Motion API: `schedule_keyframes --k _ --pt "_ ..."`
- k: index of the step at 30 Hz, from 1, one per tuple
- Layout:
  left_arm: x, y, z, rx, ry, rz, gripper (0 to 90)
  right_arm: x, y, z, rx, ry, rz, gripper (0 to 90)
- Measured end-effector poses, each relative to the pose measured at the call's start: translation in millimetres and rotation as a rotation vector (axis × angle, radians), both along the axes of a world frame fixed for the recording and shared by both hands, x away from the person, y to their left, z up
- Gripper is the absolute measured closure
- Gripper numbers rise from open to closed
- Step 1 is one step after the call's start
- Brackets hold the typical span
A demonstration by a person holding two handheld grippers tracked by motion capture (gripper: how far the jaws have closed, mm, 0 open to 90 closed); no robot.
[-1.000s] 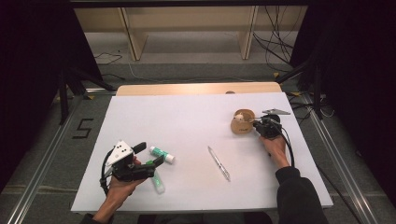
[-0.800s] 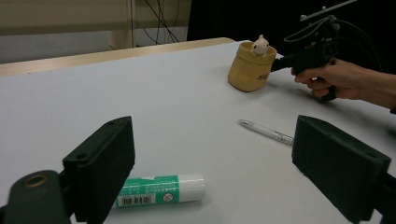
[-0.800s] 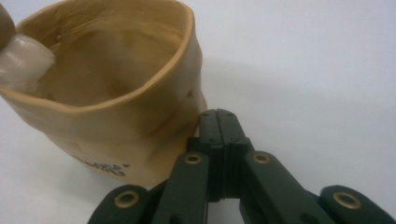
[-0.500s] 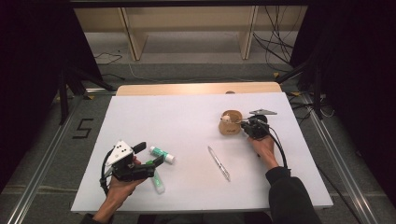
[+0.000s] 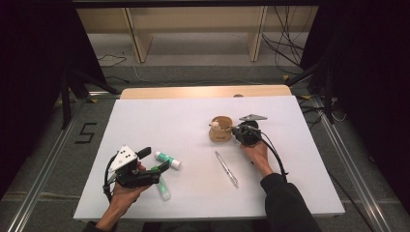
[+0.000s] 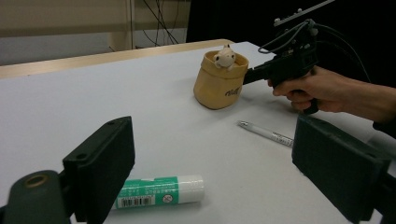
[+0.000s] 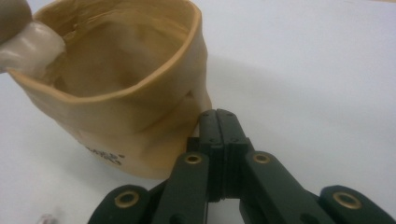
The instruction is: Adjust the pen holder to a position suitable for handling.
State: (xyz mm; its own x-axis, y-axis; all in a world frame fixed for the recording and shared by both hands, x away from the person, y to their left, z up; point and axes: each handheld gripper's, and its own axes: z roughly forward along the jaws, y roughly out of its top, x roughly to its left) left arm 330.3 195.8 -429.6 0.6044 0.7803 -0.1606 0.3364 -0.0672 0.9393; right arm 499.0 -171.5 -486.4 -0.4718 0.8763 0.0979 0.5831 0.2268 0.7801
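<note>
A black "5" (image 5: pixel 85 133) is showing on the floor left of the surface. Dark lettering on the tan pot (image 6: pixel 219 84) and print on the glue stick (image 6: pixel 159 192) are staying too small to read

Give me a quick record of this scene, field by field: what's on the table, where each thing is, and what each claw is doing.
surface: white table
holder: tan soft cup, upright, a small white figure at its rim
pen: silver pen lying flat, nearer the person than the cup
glue: two green-and-white glue sticks; one just beyond the left claw's jaws, one under that claw
left claw: left claw jaws wide apart, nothing between the pads
right claw: right claw jaws shut together, tips against the cup's side, pinching nothing
</note>
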Motion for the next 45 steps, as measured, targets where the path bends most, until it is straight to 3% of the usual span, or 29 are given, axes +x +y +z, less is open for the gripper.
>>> schedule_keyframes --k 15,33,36,40,45 --pt "-0.1 0.1 0.2 -0.005 -0.003 0.002 12.8 -4.5 25.7 1.1 -0.001 0.0 0.054 90.0" --pt "0.5 2.6 0.2 -0.003 -0.002 0.018 12.8 -7.0 31.0 3.1 0.017 0.004 0.073 90.0" --pt "0.8 3.9 0.1 -0.002 0.002 0.027 12.8 -8.5 28.1 6.3 0.008 0.003 0.057 83.9" --pt "1.3 6.8 0.4 -0.003 0.003 0.052 12.8 -14.1 15.0 11.4 0.039 0.001 0.048 74.9" --pt "2.1 9.8 0.9 -0.007 0.008 0.086 12.9 -26.1 2.2 23.9 0.056 -0.01 0.081 60.2"
